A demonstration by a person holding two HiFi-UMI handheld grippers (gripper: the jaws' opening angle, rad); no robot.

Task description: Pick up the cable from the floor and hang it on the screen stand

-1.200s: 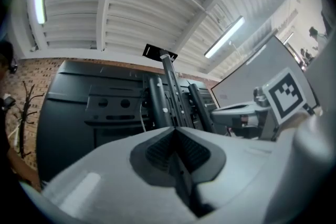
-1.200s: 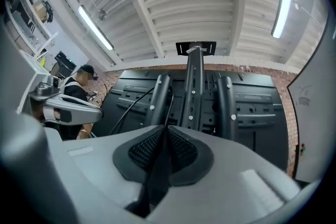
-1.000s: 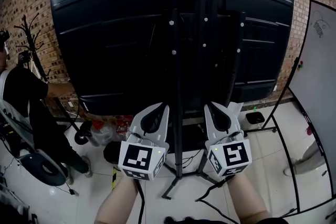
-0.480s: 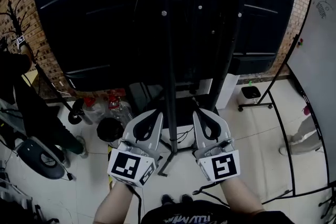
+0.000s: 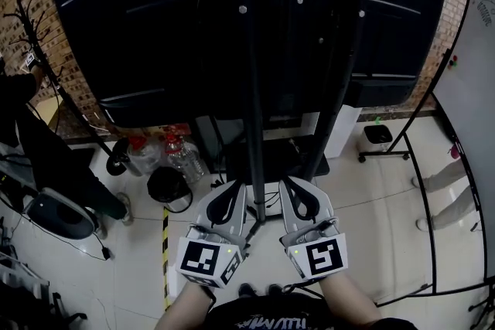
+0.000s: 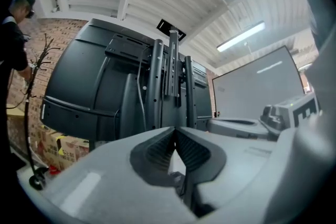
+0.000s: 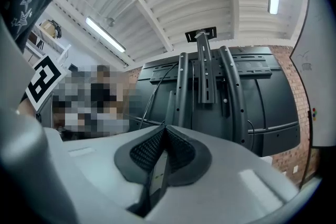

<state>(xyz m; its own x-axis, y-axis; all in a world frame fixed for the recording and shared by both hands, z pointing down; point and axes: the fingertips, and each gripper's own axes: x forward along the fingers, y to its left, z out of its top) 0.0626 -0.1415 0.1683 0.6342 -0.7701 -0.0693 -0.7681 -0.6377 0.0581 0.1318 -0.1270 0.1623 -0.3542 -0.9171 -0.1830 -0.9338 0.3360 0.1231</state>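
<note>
Since the earlier frame both tools have dropped toward the floor before the screen stand (image 5: 249,89). Left gripper (image 5: 240,188): jaws together, empty. Right gripper (image 5: 287,185): likewise closed on nothing. A thin black cable (image 5: 269,202) lies at 12 o'clock, by the stand's foot, ungripped; pickup judged pending. No writing is legible, only square markers.
</note>
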